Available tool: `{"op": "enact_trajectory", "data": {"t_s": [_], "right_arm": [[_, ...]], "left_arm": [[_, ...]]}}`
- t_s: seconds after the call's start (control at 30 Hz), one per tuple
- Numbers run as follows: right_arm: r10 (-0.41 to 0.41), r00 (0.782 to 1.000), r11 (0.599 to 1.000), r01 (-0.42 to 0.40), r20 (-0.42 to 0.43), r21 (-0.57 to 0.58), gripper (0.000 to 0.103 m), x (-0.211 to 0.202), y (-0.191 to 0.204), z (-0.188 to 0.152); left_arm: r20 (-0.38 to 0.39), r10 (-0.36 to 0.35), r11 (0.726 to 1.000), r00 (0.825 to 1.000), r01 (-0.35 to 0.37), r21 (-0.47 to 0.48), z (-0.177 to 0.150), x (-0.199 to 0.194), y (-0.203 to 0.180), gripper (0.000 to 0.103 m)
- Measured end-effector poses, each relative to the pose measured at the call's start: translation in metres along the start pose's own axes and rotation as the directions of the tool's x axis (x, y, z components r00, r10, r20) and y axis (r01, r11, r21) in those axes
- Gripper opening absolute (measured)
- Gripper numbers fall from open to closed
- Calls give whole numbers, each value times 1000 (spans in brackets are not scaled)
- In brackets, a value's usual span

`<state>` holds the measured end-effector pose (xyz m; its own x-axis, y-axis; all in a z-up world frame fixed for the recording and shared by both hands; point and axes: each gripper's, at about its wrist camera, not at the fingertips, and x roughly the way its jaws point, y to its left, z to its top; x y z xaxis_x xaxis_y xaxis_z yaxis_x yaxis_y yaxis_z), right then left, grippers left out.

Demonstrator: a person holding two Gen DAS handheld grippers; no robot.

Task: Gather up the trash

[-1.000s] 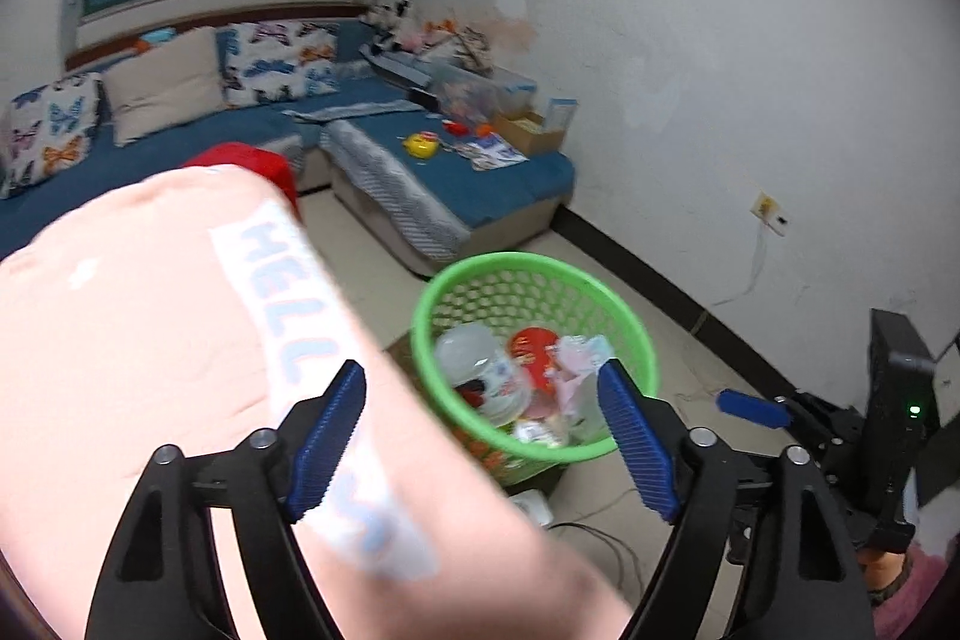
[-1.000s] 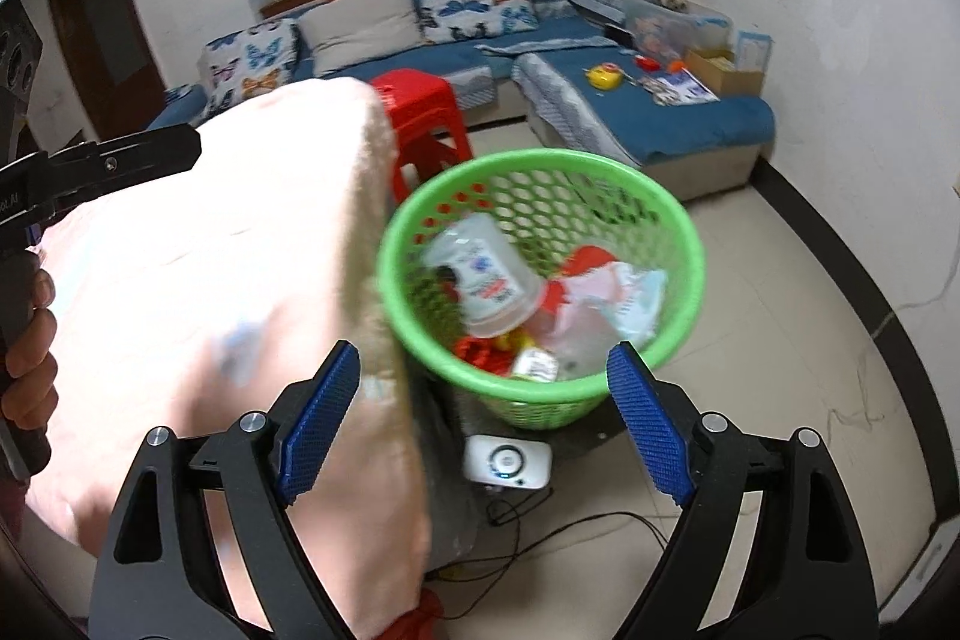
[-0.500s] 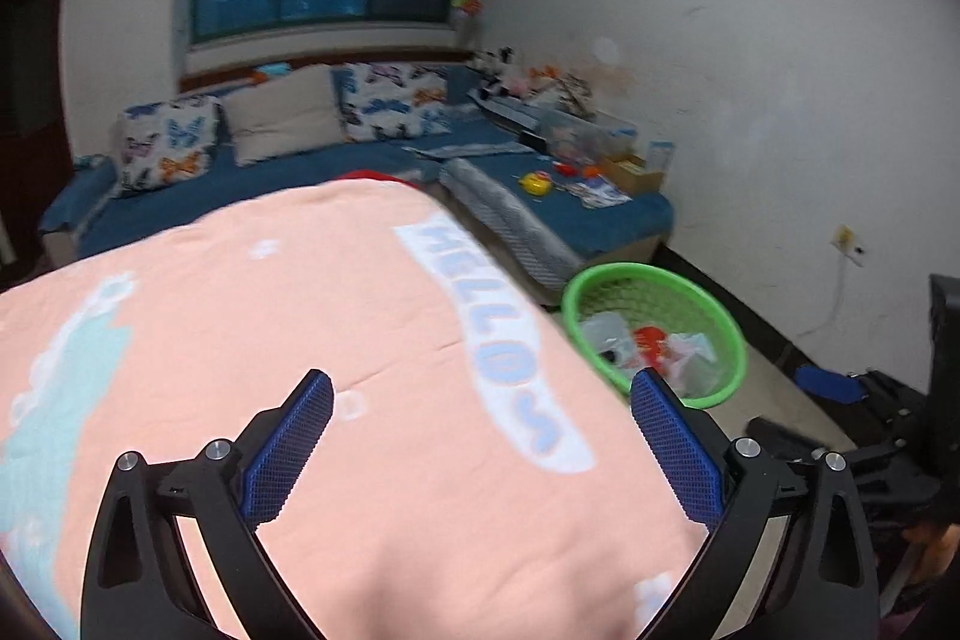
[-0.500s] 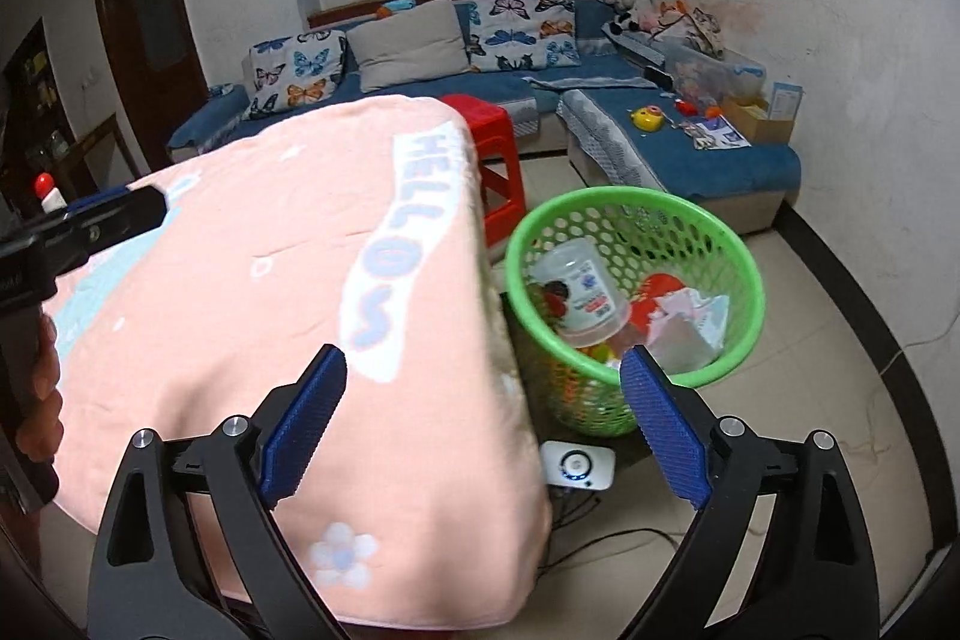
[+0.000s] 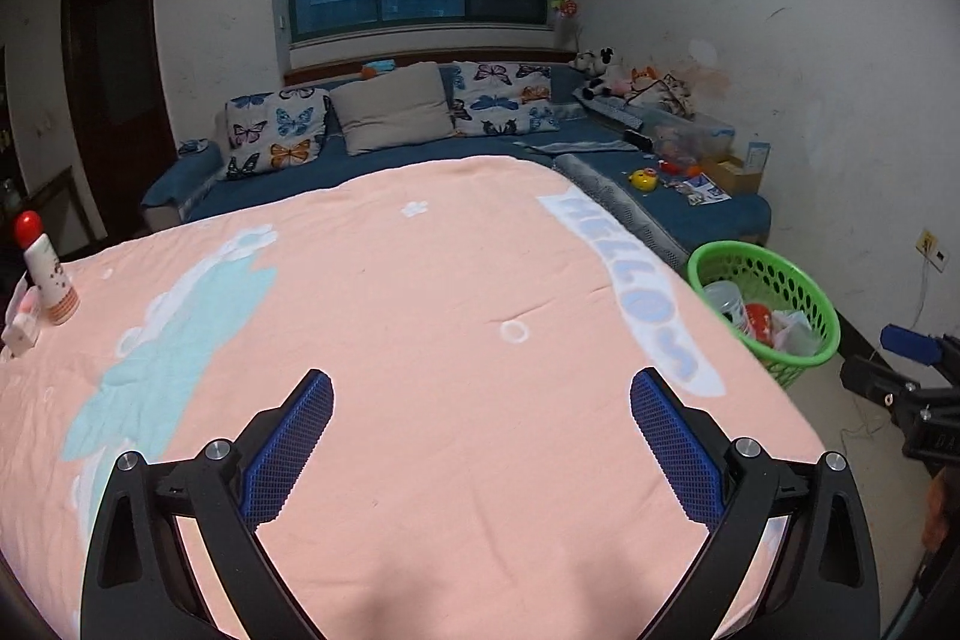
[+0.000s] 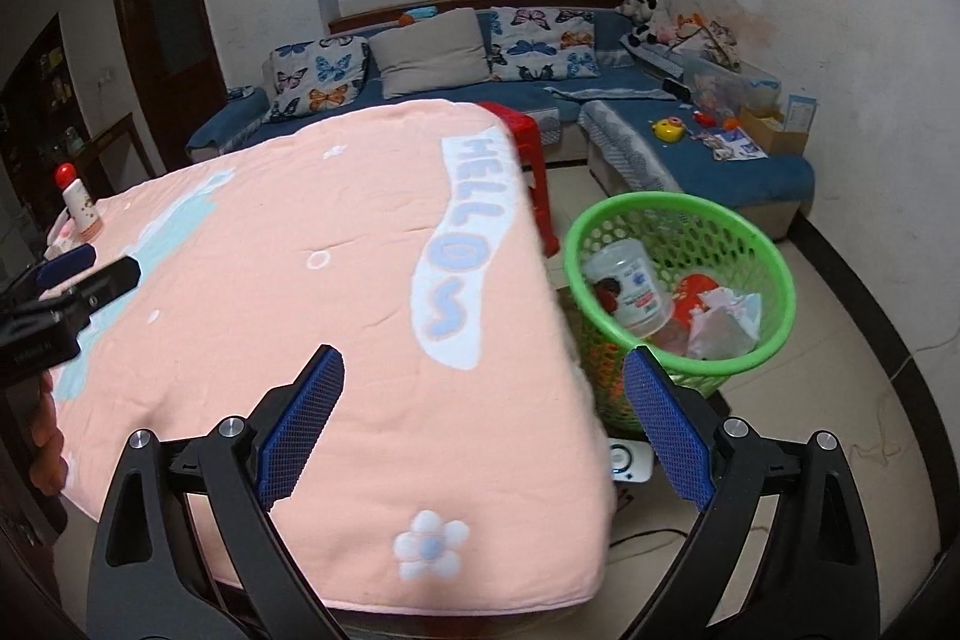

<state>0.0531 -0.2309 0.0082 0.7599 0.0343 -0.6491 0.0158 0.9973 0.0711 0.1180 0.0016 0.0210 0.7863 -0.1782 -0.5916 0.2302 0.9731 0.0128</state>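
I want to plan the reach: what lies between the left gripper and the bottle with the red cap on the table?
Only bare pink cloth with a pale blue patch lies between the left gripper and the bottle; the left wrist view shows it.

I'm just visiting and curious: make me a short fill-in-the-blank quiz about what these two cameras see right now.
1. The trash sits in a ____ plastic basket on the floor.
2. The pink cloth bears the word ____ in pale letters.
3. The white bottle at the cloth's far left edge has a ____ cap.
4. Both the left gripper and the right gripper are ____ and hold nothing.

Missing words: green; HELLOS; red; open
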Motion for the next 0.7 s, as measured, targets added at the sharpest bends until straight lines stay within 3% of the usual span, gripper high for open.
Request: {"op": "enact_trajectory", "data": {"t_s": [0.4, 0.7], "right_arm": [[3, 1000, 1000, -3, 23, -20, 94, -10, 17, -7], [12, 999, 999, -11, 30, -32, 95, -14, 27, -13]], "left_arm": [[-13, -24, 997, 1000, 23, -68, -17, -21, 24, 96], [-18, 20, 997, 1000, -21, -78, -30, -29, 26, 96]]}}
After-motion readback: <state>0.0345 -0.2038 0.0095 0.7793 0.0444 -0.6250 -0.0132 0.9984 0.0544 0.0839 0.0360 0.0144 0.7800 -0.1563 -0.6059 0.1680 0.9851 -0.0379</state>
